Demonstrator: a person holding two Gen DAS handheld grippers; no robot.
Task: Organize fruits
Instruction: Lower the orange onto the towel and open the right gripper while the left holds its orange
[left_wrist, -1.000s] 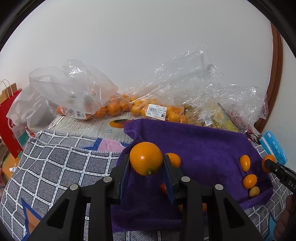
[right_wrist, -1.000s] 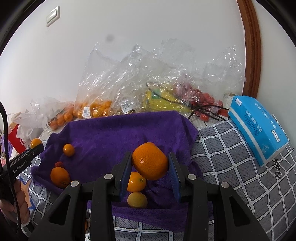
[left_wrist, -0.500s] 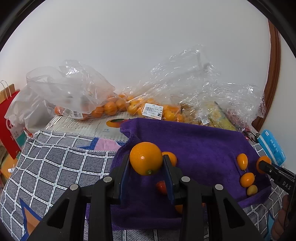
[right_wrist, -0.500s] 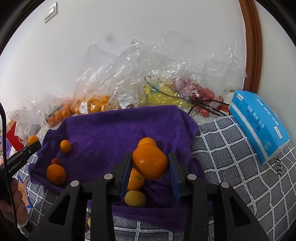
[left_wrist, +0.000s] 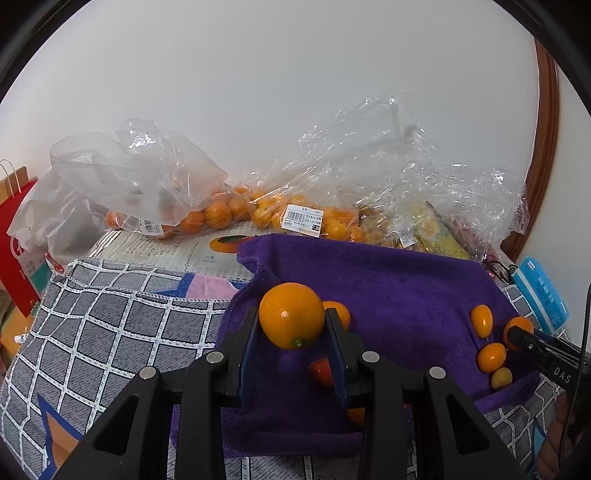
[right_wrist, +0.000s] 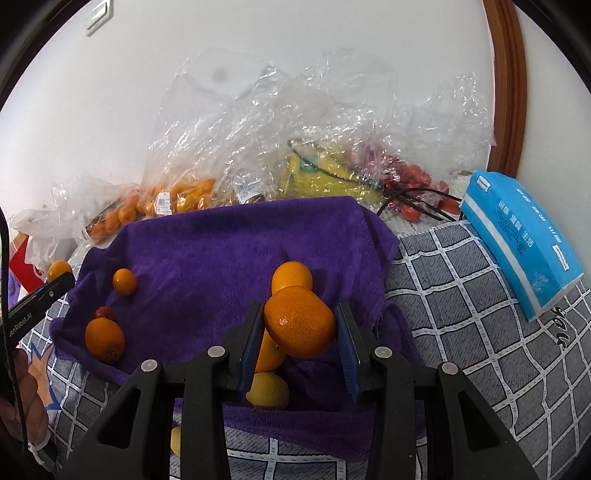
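My left gripper (left_wrist: 291, 328) is shut on a smooth orange (left_wrist: 291, 315) and holds it over the left part of the purple towel (left_wrist: 399, 288). My right gripper (right_wrist: 300, 332) is shut on a tangerine (right_wrist: 300, 322) above the towel's right front part (right_wrist: 229, 243). On the towel lie an orange (right_wrist: 104, 339), a small red fruit (right_wrist: 104, 312), a kumquat (right_wrist: 124, 281) and, under my right gripper, an orange (right_wrist: 291, 276) and a yellow fruit (right_wrist: 267, 390). The right gripper tip with its fruit also shows in the left wrist view (left_wrist: 517, 332).
Clear plastic bags of oranges (left_wrist: 207, 214), yellow fruit (right_wrist: 325, 177) and red fruit (right_wrist: 406, 177) line the wall behind the towel. A blue tissue pack (right_wrist: 521, 236) lies at the right on the grey checked cloth (right_wrist: 461, 295). A red paper bag (left_wrist: 18, 251) stands at the left.
Both grippers have moved slightly forward and lower over the towel, each still holding its fruit. More of the orange behind the right gripper's tangerine shows now.
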